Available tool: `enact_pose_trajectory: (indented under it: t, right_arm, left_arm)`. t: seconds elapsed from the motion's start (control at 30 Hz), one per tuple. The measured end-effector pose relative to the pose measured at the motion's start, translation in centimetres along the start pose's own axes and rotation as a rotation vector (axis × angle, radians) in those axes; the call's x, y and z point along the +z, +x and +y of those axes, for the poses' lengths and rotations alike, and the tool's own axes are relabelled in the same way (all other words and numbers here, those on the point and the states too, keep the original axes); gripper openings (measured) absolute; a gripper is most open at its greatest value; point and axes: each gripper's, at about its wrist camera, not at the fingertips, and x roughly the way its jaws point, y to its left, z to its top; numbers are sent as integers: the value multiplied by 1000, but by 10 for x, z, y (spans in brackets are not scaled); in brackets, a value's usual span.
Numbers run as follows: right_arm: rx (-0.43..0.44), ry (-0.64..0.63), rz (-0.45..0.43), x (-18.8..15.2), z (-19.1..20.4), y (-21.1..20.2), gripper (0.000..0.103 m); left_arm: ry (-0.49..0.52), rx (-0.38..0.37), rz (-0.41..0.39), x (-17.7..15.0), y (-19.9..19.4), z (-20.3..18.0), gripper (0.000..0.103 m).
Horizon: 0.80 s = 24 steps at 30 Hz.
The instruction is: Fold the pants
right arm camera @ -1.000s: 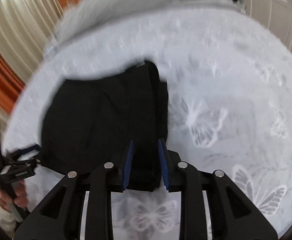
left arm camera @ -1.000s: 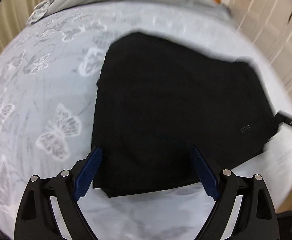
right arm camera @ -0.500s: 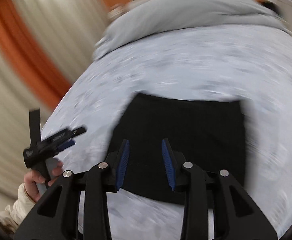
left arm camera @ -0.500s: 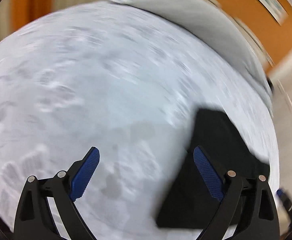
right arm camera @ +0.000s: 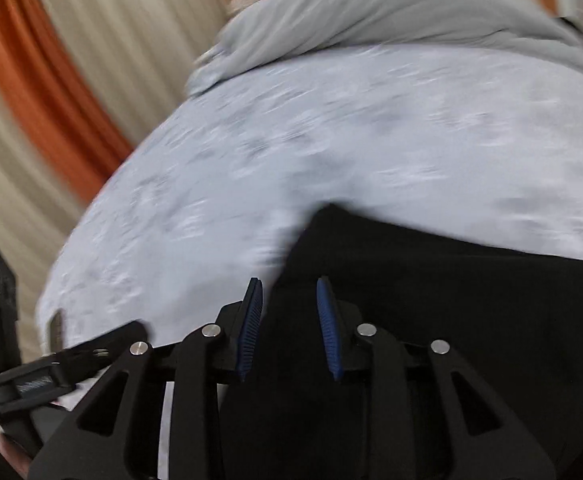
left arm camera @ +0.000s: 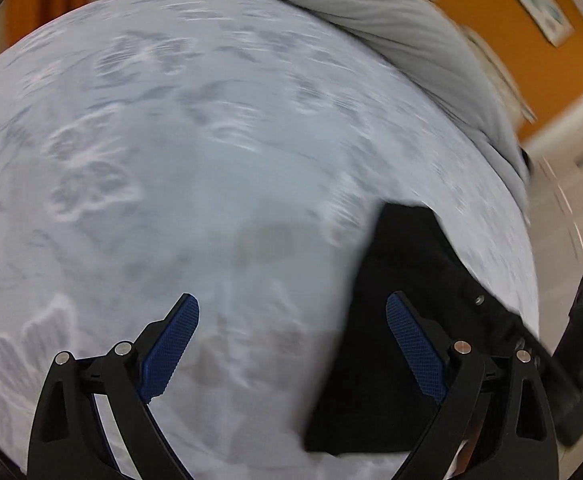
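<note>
Over bedsheet [left arm camera: 195,184]: left hand-held gripper [left arm camera: 291,320] spread wide, empty; right hand-held gripper [right arm camera: 289,320] part-open above folded pants [right arm camera: 471,300]

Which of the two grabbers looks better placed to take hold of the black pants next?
Probably the right gripper: its fingers sit directly over the black pants. The left gripper, wide open, faces mostly bare bedsheet, with the pants off to its right side.
</note>
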Motion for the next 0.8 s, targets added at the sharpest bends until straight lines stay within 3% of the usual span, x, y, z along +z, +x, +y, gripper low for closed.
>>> enact_pose_trajectory:
  t: [0.1,0.13,0.2,0.27,0.33,0.47,0.53,0.6,0.67,0.73,0.8]
  right_arm:
    - [-205,126,42,-12,-90,3,25]
    - [-182,174,54,-17,-113,-3,15]
    - [-101,278,40,-21,-132,-28,16]
    - [-44,180,39,-15,-109,-40,19]
    - [28,68,73,-6,-70,-37,19]
    - [145,-125,232,17,3,11,19]
    - [116,-188,302,24,31,54,18]
    - [24,-216,330,35,38,106,14]
    - [54,-166,301,50,28,126,12]
    - [63,-109,310,63,23,121,12]
    - [124,-113,263,76,27,91,16]
  left_arm:
    - [160,-76,38,-26,6,-35,94]
    - [205,-89,61,-35,12,-47,94]
    - [314,-50,187,-68,37,-64,95]
    - [337,1,279,-92,53,-64,95]
    - [394,40,175,-108,45,-70,95]
    - [407,88,136,-118,51,-75,96]
    - [436,109,134,-123,54,-80,98]
    - [468,123,131,-127,56,-83,98]
    - [532,148,135,-134,62,-88,98]
    - [577,157,130,-140,62,-89,98]
    - [553,106,146,-136,55,-87,93]
